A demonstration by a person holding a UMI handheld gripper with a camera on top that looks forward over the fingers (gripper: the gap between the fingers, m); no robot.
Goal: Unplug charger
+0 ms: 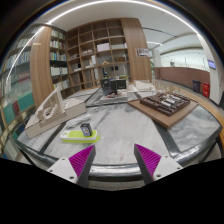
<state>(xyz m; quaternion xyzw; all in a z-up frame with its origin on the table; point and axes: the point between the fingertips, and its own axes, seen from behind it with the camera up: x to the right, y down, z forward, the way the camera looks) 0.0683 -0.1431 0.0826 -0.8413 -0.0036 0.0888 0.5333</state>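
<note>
A small dark block, which may be the charger (pixel 86 128), stands on a flat yellow-green strip (pixel 73 136) lying on the pale marbled table (pixel 120 125). It is ahead of my fingers and to their left. My gripper (pixel 115 152) is open, its magenta pads (pixel 82 158) spread wide apart with nothing between them. It is held above the table's near part, well short of the strip. No cable can be made out.
A wooden tray (pixel 166 103) with dark items sits on the table to the right. A white model-like structure (pixel 44 116) stands at the left. Dark objects (pixel 112 88) lie further back. Tall wooden bookshelves (pixel 95 50) fill the background.
</note>
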